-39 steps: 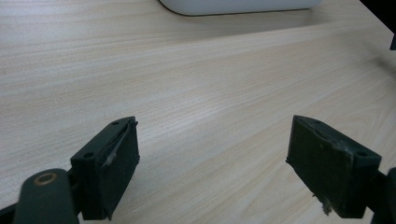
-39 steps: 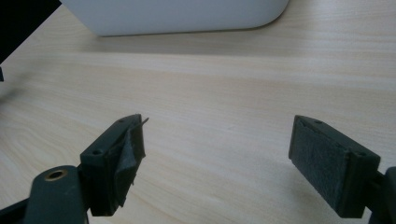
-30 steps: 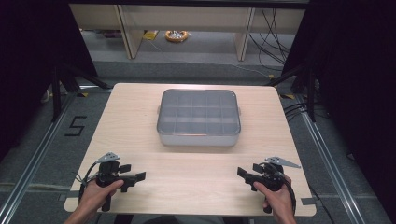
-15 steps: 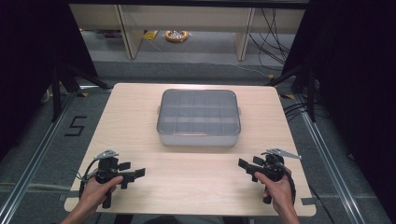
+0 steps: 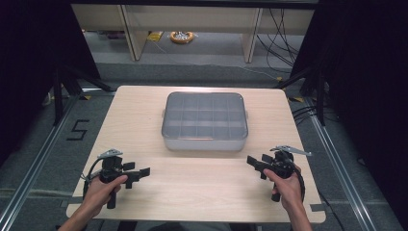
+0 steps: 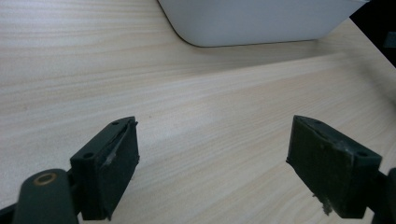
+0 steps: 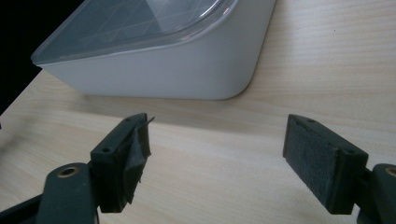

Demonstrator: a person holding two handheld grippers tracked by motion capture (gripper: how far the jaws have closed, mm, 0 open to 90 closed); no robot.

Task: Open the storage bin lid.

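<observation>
Around the table: we see a grey floor with a mark like the digit 5 (image 5: 78, 130) at the left, cables (image 5: 281, 29) at the far right, and a small orange thing (image 5: 182, 36) on the floor well behind the table (too small to tell what it is).
In the way: nothing lies between our grippers and the box; only bare wood of the table (image 5: 202, 187).
Count: one box, one lid, two grippers, two hands.
Box: the grey compartment box (image 5: 205, 122) stands in the middle of the table, a little toward the far edge, and its clear lid (image 5: 205, 114) is on; through it we see a grid of compartments.
Left gripper: our left gripper (image 5: 143, 172) is near the front left edge, jaws spread wide, nothing between them (in its own view (image 6: 212, 163) only wood shows in the gap).
Right gripper: our right gripper (image 5: 252, 161) is near the front right edge, also spread wide and holding nothing; in its view (image 7: 217, 158) the box corner (image 7: 187, 70) is near, not touching.
</observation>
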